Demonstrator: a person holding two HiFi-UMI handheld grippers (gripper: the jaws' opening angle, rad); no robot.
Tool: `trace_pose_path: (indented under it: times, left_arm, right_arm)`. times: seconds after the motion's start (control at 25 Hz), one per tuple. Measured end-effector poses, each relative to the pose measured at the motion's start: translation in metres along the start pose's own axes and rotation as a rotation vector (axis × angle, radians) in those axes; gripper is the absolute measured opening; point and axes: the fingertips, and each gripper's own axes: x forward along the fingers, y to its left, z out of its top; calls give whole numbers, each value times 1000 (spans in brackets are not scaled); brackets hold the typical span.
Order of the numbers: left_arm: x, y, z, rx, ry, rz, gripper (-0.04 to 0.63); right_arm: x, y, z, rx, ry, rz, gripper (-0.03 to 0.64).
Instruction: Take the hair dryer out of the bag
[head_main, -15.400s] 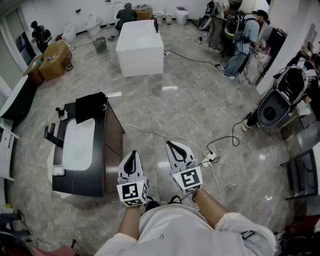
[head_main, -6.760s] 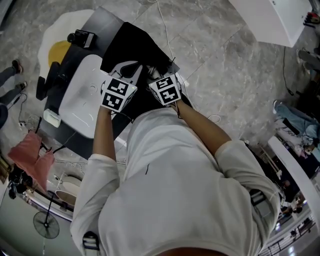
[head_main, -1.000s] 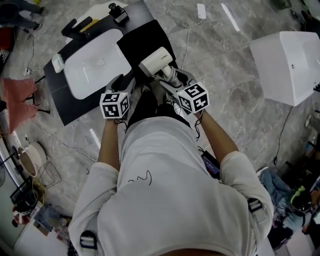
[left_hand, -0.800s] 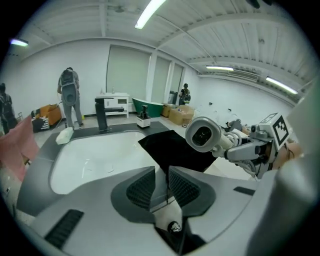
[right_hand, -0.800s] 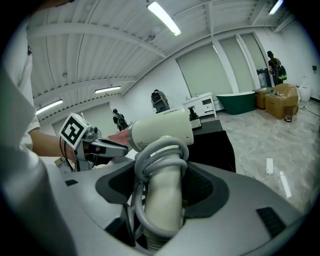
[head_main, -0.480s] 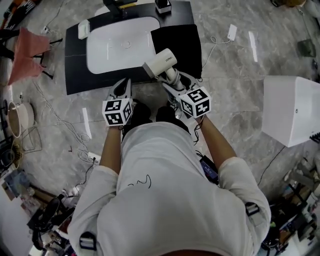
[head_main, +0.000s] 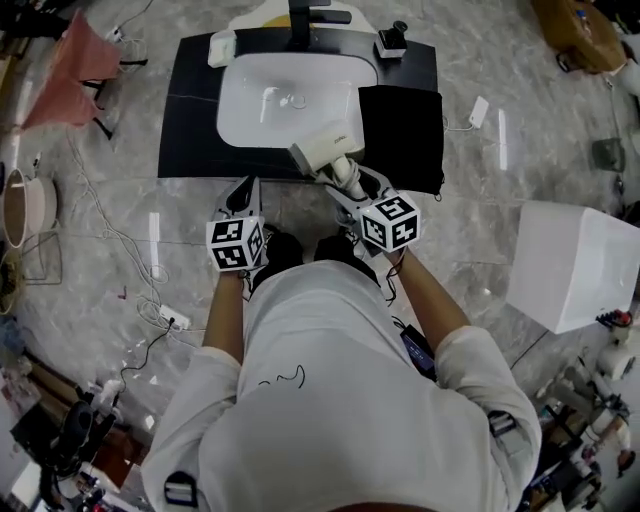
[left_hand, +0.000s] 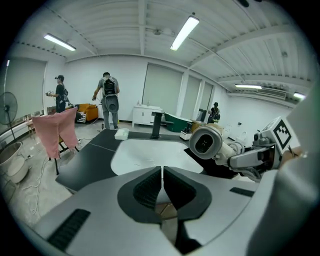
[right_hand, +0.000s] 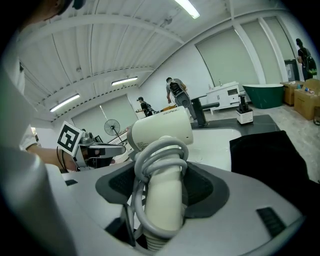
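White hair dryer (head_main: 325, 150), cord coiled round its handle, sits clamped in the right gripper (head_main: 352, 186) over the basin (head_main: 250, 105) front rim, at nine o'clock of the black bag (head_main: 402, 135). Its barrel lettering is illegible. Left gripper (head_main: 244, 190): jaws pressed together, empty.

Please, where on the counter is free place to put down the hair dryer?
The bare black counter left of the white basin, below the small white box, is free. The right end is covered by the black bag; the back edge is crowded by the faucet and a small device.
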Motion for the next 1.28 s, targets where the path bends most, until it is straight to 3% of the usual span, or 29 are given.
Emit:
trace_pose_path:
  times: [0.4,0.64,1.0,1.28]
  left_arm:
    - [-43,146,-9,-45,-24,27,29]
    - [-48,193,-11,-80,-15,8,29]
    - [-16,238,3,-154,-6,95,29]
    - [2,279,26,-180,17,183,29]
  right_arm:
    - [120,91,25,96,17,17,281]
    - [164,122,27,139,58,10,281]
    - [236,123,50,62,171,110,281]
    - [297,112,86,70,176,176,281]
